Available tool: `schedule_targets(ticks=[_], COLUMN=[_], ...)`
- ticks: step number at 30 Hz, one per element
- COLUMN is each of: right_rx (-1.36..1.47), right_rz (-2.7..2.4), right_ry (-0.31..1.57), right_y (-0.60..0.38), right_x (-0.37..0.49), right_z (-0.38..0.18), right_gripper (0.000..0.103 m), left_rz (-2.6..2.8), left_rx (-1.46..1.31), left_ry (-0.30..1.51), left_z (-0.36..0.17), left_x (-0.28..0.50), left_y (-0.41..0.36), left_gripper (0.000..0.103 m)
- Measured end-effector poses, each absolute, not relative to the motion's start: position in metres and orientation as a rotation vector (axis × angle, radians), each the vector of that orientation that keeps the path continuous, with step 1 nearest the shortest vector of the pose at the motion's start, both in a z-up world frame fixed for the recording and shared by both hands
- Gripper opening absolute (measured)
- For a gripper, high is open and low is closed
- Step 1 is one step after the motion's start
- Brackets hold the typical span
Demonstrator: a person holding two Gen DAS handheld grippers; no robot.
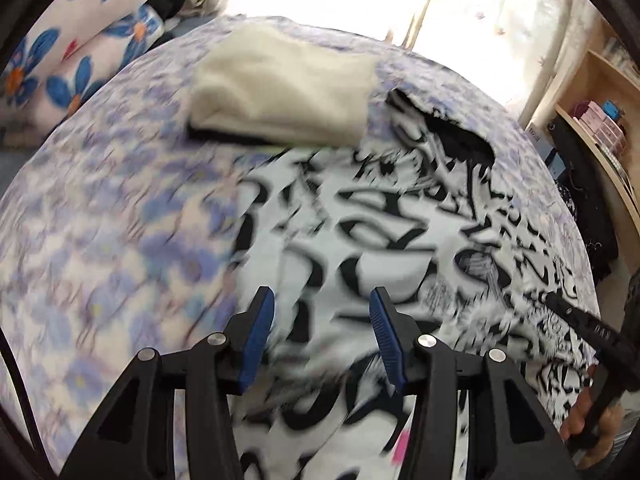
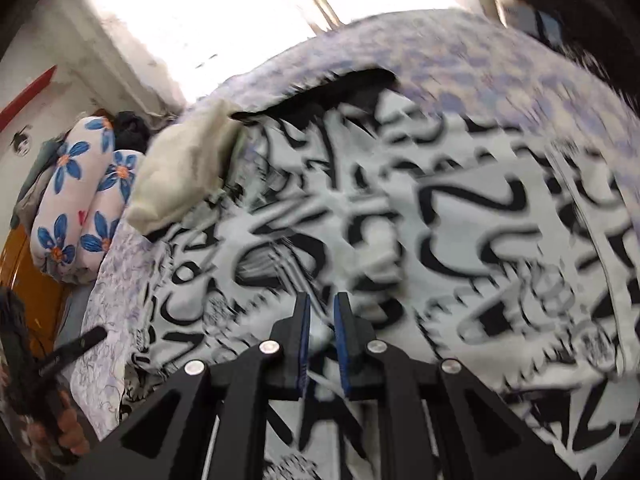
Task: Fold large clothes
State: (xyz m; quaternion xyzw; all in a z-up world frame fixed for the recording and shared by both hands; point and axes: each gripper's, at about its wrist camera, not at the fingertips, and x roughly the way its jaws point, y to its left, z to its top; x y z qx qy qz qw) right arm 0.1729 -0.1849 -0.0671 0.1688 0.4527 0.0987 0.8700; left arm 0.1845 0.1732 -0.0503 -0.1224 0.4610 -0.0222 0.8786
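Left claw (image 1: 322, 332) gaping over black-and-white printed shirt (image 1: 360, 240), gripping nothing; right claw (image 2: 322, 338) pinching shirt fold. Regrip hem, keep edges level on bed (image 1: 100, 220).

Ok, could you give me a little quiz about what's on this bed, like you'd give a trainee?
1. True or false: the black-and-white printed garment lies on a bare wooden floor.
2. Beyond the garment lies: A a folded cream cloth, B a shoe, C a book.
3. Fill in: the right claw is closed on the ____.
Key: 1 false, it lies on the flowered bedspread; 2 A; 3 garment.
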Motion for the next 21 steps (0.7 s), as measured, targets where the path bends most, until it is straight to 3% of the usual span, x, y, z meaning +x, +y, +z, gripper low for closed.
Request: schedule_targets(ticks=[6,12,17,18,21], right_rx=[0.224,0.175,0.091,0.059,0.144], right_rz=[0.297,0.358,0.185,0.108,0.051], right_ry=[0.952,1.002,0.967,0.952,0.962], right_y=[-0.116,-0.07,-0.104,-0.118,-0.176], right_x=[0.223,0.269,0.295,0.297,0.297], right_z=[-0.076,-0.108,-0.126,-0.126,-0.134], right_gripper=[0.012,0.012,0.008,0.008,0.0], left_rz=[-0.04,-0.016,0.102,0.108,0.083], left_rx=[-0.199,-0.211,-0.077,-0.093,-0.177], left_ry=[0.923,1.009,1.024,1.012,1.01], left_z=[-0.071,-0.117,-0.145,-0.148,-0.149], left_x=[0.251,0.308,0.337,0.34,0.341], left_y=[0.136,0.121,0.139,0.151,0.17], left_gripper=[0.048,0.046,0.045,0.037,0.03])
